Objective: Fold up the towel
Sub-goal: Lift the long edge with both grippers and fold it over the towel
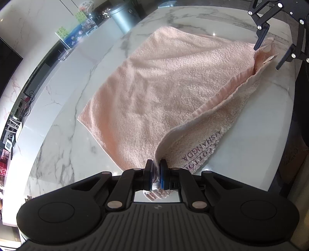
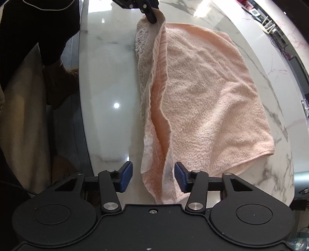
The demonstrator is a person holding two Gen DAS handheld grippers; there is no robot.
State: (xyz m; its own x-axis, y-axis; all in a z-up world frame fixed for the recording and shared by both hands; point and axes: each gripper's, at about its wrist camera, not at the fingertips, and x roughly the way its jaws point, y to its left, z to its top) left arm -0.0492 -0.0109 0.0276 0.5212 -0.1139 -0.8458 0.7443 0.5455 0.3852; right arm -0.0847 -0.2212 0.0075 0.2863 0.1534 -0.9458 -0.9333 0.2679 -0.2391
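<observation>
A pink towel [image 1: 154, 86] lies folded over on the white marble table [image 1: 58, 115], its two near layers lifted into a ridge along one edge. My left gripper [image 1: 156, 164] is shut on one corner of that edge, beside the embroidered lettering [image 1: 200, 148]. In the right wrist view the towel [image 2: 212, 96] runs away from me, and the left gripper [image 2: 152, 13] holds the far corner up. My right gripper [image 2: 153, 168] stands open around the near corner; the blue pads [image 2: 126, 176] sit apart from the cloth on the left side. The right gripper [image 1: 270, 50] also shows in the left wrist view.
A grey metal bin [image 1: 123, 17] and a cluttered shelf [image 1: 77, 32] stand beyond the table's far edge. A person in dark clothing [image 2: 38, 29] stands at the table's edge [image 2: 81, 115]. Bare marble [image 2: 108, 77] lies left of the towel.
</observation>
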